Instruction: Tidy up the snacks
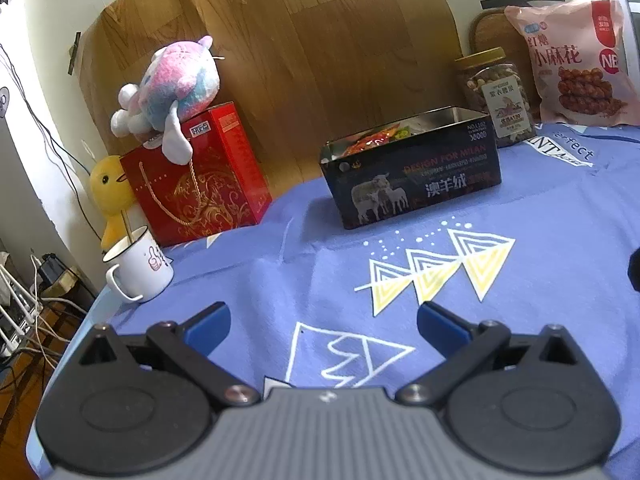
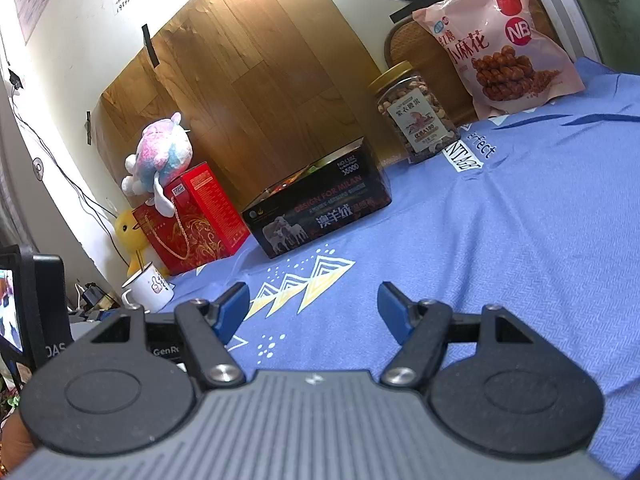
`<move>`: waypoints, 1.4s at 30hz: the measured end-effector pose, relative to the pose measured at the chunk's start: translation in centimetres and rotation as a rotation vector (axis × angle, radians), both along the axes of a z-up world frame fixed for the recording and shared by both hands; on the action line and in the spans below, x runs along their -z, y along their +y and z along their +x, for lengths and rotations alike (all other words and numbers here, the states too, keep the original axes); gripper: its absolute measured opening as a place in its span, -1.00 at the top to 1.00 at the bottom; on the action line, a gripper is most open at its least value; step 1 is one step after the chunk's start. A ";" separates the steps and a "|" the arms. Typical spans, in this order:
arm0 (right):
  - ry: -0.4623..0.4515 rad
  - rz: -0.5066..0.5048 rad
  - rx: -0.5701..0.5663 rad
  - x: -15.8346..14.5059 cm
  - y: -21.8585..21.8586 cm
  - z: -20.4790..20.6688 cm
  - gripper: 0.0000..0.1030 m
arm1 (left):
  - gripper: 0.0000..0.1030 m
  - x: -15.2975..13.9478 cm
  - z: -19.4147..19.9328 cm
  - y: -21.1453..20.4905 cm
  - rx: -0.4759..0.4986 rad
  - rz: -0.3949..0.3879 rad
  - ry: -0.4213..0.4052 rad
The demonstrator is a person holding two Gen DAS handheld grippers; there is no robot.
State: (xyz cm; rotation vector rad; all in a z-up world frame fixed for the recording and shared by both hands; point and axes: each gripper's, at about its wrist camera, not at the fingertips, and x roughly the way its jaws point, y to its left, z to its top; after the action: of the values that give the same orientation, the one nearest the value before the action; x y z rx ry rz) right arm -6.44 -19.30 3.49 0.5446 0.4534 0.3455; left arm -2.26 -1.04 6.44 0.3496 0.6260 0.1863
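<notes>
An open dark tin box (image 1: 416, 178) with a sheep picture stands on the blue cloth, with colourful snack packets (image 1: 370, 142) inside; it also shows in the right wrist view (image 2: 320, 208). A clear jar of nuts (image 1: 498, 98) (image 2: 416, 114) with a yellow lid stands behind it. A pink bag of fried twists (image 1: 576, 64) (image 2: 500, 40) leans at the back right. My left gripper (image 1: 323, 326) is open and empty, low over the cloth, well short of the tin. My right gripper (image 2: 313, 312) is open and empty too.
A red gift bag (image 1: 196, 176) (image 2: 188, 220) with a plush toy (image 1: 172, 88) on top stands at the left edge. A white mug (image 1: 138, 266) (image 2: 150, 286) and a yellow duck (image 1: 110, 196) stand beside it. A wooden board (image 1: 280, 48) lines the wall.
</notes>
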 end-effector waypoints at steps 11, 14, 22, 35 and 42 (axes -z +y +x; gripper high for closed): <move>0.001 0.002 0.001 0.0 0.1 0.0 -0.41 | -1.00 0.0 0.1 0.0 -0.004 0.033 -0.016; 0.002 0.003 0.001 0.0 0.1 0.0 -0.41 | -1.00 0.1 0.0 0.0 -0.002 0.037 -0.016; 0.001 0.002 0.001 0.0 0.1 0.0 -0.41 | -1.00 0.2 0.1 0.2 0.000 0.034 -0.005; 0.005 0.006 -0.001 0.1 0.2 0.0 -0.41 | -1.00 0.3 0.0 0.2 0.002 0.028 -0.002; 0.006 0.007 -0.001 0.1 0.1 0.0 -0.41 | -1.00 0.3 0.0 0.3 0.000 0.030 -0.001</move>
State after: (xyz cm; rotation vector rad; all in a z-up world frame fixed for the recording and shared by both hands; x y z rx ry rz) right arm -6.40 -19.17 3.43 0.5524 0.4583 0.3470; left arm -2.23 -0.72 6.14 0.3785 0.6228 0.1955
